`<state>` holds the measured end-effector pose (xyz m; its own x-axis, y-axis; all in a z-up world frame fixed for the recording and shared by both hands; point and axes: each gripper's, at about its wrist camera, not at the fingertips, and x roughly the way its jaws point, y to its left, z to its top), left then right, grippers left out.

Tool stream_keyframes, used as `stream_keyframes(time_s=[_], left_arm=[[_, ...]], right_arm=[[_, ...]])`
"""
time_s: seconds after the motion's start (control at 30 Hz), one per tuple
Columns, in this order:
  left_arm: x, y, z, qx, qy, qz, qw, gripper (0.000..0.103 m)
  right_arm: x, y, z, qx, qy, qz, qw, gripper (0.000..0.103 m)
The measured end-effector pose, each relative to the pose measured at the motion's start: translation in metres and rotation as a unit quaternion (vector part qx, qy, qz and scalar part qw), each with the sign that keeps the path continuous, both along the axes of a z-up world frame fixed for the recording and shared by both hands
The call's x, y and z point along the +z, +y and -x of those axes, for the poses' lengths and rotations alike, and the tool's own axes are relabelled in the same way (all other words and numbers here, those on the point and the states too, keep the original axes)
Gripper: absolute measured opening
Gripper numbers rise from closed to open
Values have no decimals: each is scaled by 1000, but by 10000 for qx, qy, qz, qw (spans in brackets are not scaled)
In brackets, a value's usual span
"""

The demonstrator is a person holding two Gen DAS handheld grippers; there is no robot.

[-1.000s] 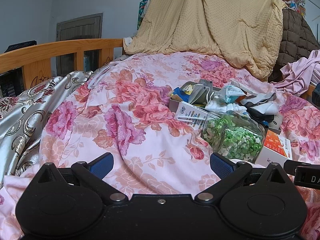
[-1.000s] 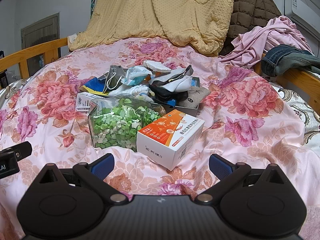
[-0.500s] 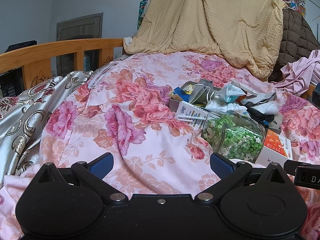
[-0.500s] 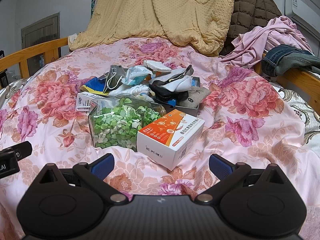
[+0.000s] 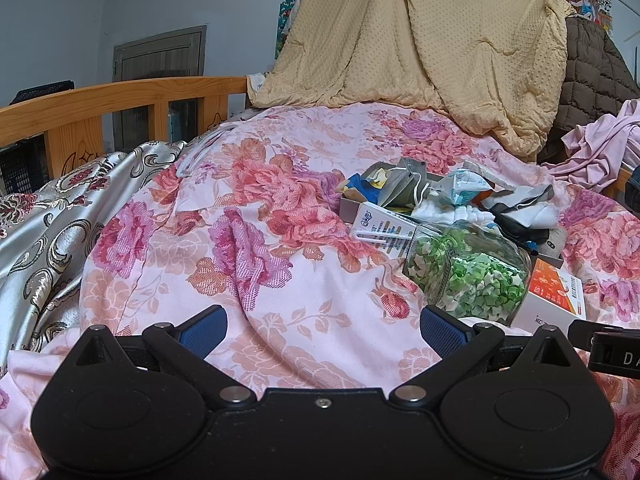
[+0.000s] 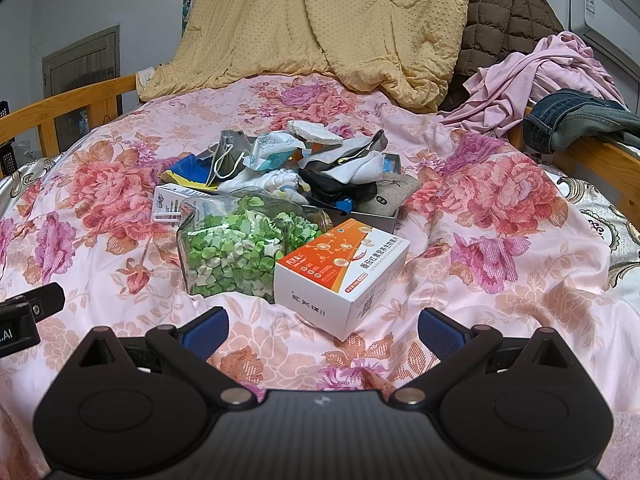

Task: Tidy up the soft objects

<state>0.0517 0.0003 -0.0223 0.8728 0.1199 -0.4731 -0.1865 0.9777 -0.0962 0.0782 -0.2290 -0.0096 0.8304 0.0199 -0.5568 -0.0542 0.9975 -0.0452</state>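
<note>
Right now both of my tongs are spread wide and grasp nothing: my left gripper point(image 5: 322, 326) hovers low over bare floral quilt point(image 5: 256, 240), and my right gripper point(image 6: 322, 326) hovers just short of the orange-and-white box point(image 6: 344, 276).

Ahead of me the soft things sit in a heap point(image 6: 304, 164) in and over a shallow grey tray point(image 6: 376, 220), near the middle of the bed. A grey face mask point(image 6: 228, 156) lies at its left end with its white ear loops hanging toward me; a light blue-and-white packet point(image 6: 272, 152) sits beside it, and a grey-and-white cloth point(image 6: 356, 160) runs its long axis left to right across the top. A black piece point(image 6: 336, 188) lies under it. What each smaller piece is, I cannot tell.

Between my tongs and the heap stand harder things. A clear jar point(image 6: 244, 248) of green and white folded bits lies on its side, its neck pointing away to the right toward the tray. The orange-and-white box touches the jar's right side, one corner aimed at me. A white carton point(image 6: 170, 204) lies just behind the jar on the left.

My right view shows pink clothes point(image 6: 532, 76), jeans point(image 6: 576, 120) on the wooden rail, and a wall air conditioner point(image 6: 604, 12). My left view instead shows a silver patterned cloth point(image 5: 52, 232), the wooden bed rail point(image 5: 120, 100), and a door point(image 5: 160, 56); both show the yellow blanket point(image 5: 432, 52) draped behind.
</note>
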Motion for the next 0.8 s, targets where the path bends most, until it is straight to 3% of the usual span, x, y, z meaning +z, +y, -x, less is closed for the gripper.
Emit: stream_keyframes(time_s=[0.8], left_arm=[[-4, -1, 2, -134, 19, -5, 9999, 102]], right_arm=[[0, 0, 0, -5, 2, -6, 10000, 103]])
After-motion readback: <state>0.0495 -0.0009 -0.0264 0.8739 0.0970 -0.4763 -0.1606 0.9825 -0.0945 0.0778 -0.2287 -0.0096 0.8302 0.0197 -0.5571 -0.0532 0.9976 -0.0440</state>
